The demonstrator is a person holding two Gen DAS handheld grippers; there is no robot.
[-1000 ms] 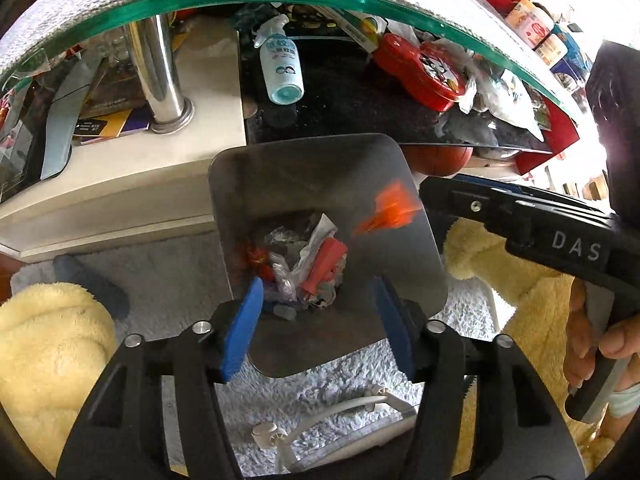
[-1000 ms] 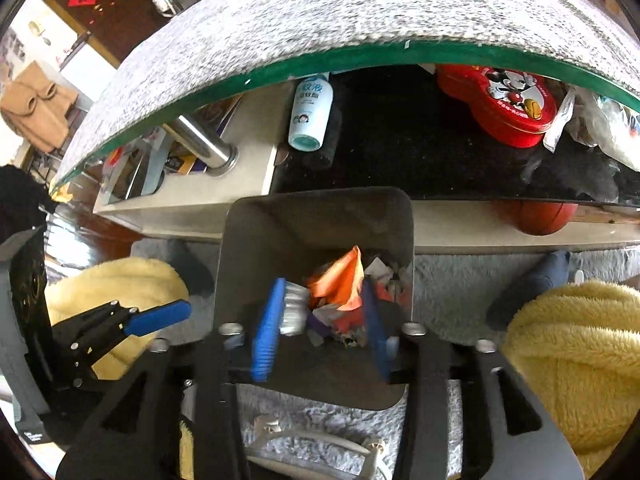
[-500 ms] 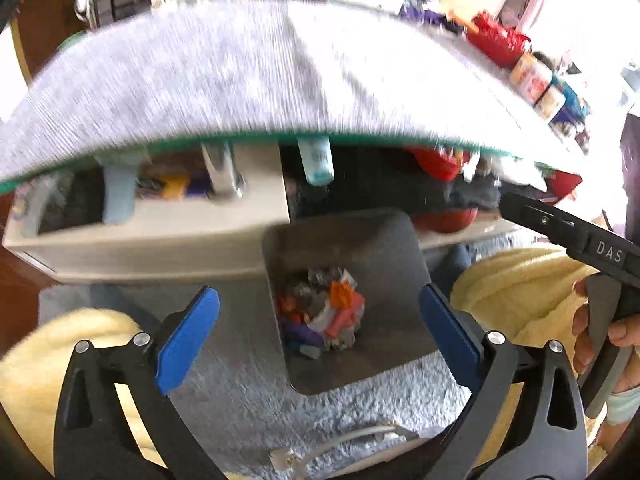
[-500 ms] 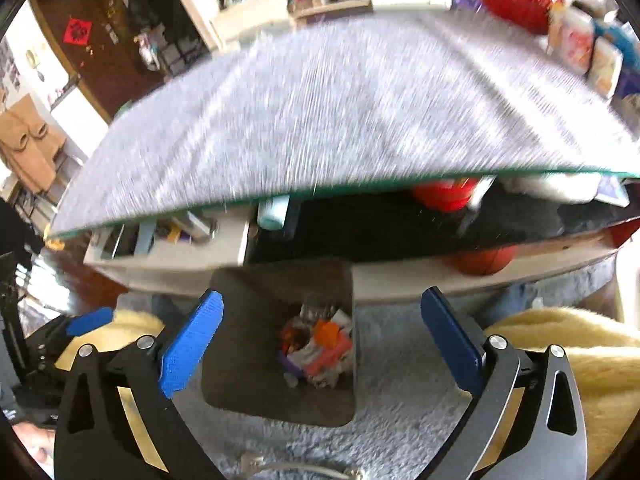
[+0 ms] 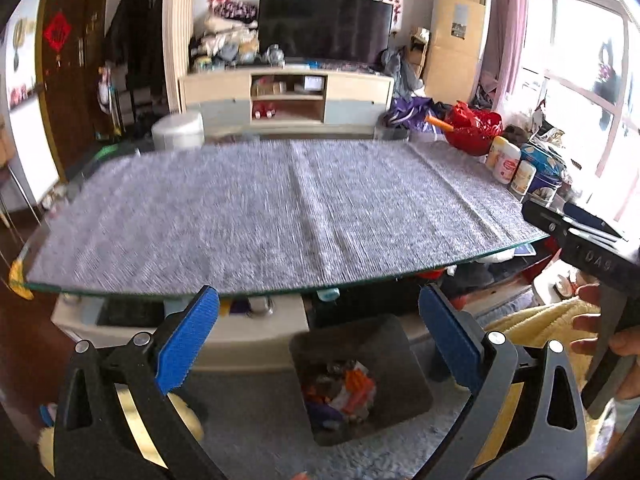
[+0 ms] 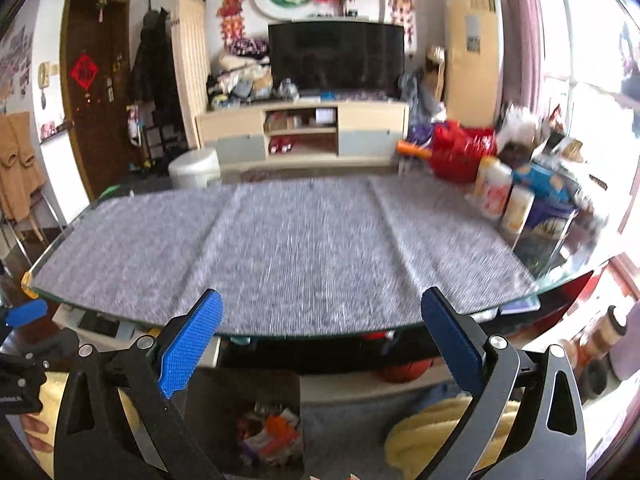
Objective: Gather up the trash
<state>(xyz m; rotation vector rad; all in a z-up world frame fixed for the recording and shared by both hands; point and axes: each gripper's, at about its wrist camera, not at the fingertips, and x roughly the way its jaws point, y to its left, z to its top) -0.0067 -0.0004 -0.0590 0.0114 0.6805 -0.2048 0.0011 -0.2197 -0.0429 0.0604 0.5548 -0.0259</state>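
Compared with a second ago, both tools have let go and risen. The left gripper [image 5: 320, 336], which was half closed just above the dark square metal trash bin [image 5: 416, 392], now stands fully spread and empty, with the bin lower in its view. The right gripper [image 6: 322, 338] was closed around an orange wrapper over the bin; now it is spread wide with nothing between the blue pads [image 6: 188, 344]. The orange wrapper [image 6: 276, 426] lies inside the bin with the other colourful trash [image 5: 344, 392]. This drop seems finished.

Left of the bin, a yellow fluffy cushion [image 6: 56, 390] lies close. Straight above and behind the bin, the green glass edge of the grey-cloth-covered table [image 5: 280, 208] overhangs, so rising hands should keep in front of it. The cloth looks bare of trash. Right of the bin, white jars [image 5: 508, 160] and a red bag [image 5: 476, 126] crowd the far table corner.
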